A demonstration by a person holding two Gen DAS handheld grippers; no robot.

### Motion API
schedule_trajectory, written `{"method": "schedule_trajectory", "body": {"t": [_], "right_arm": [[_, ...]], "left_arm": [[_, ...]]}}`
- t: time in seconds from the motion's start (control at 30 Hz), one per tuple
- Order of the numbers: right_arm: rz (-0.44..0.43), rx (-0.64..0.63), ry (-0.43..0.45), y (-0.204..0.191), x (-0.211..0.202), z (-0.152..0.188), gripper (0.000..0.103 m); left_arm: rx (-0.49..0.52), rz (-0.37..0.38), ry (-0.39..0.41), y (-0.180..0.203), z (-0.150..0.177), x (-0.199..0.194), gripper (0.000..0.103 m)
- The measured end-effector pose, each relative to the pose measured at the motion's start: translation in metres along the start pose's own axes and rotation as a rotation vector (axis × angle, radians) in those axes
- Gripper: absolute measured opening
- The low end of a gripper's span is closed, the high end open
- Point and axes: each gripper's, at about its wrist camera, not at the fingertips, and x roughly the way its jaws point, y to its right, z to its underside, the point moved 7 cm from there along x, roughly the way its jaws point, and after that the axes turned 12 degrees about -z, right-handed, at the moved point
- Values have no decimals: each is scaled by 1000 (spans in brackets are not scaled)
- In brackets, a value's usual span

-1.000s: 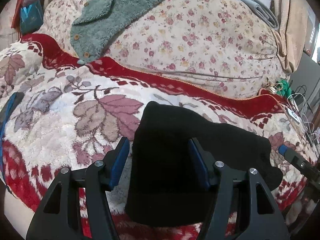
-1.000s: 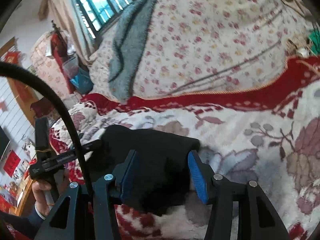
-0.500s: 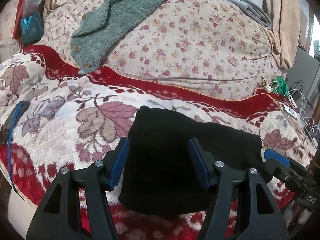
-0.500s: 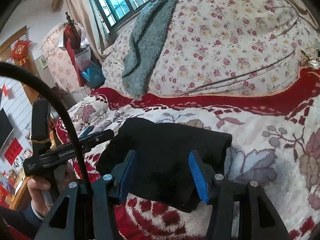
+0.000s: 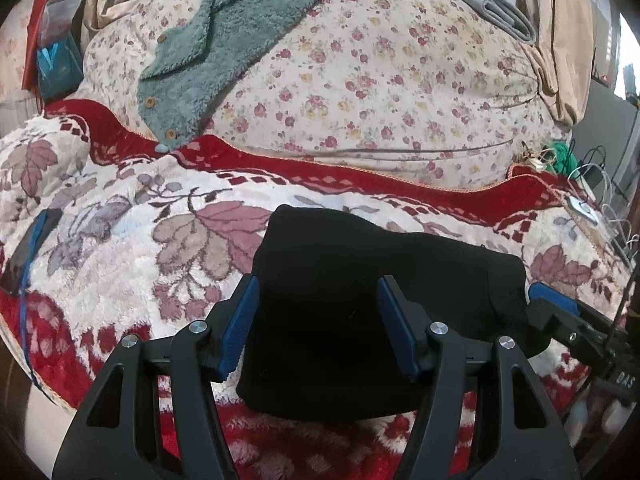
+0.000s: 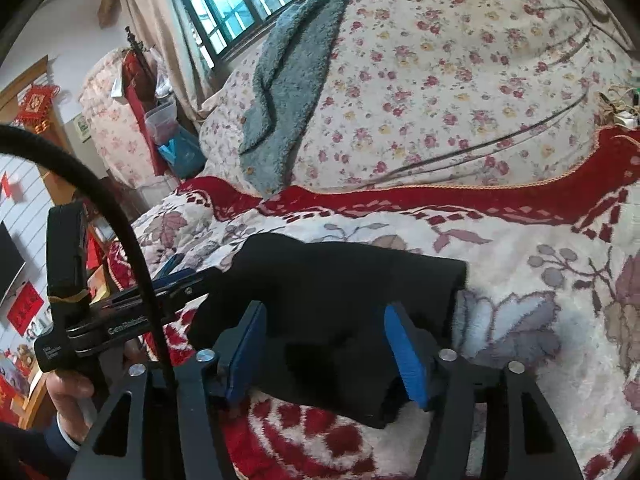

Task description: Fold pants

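Red floral blanket [image 5: 120, 248] under black pants [image 5: 360, 280]

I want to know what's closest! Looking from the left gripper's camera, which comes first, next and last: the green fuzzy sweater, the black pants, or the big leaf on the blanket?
1. Black pants: between the left gripper fingers.
2. Big leaf: ahead, to the left.
3. Green fuzzy sweater: far up on the flowered bedding.

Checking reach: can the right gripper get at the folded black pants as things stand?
Probably yes: the right gripper is opening astride the black pants, which lie between its fingers on the blanket with nothing in the way.
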Motion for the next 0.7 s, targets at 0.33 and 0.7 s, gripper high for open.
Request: {"method": "schedule_trajectory", "body": {"t": [0.33,0.7], "right_arm": [[32,148,-3,50,-9,9,76],[-186,355,-64,68,34,26,78]], "left_arm": [[-35,125,-107,-21,6,18,61],[-26,277,-250,-17,16,52,72]]}}
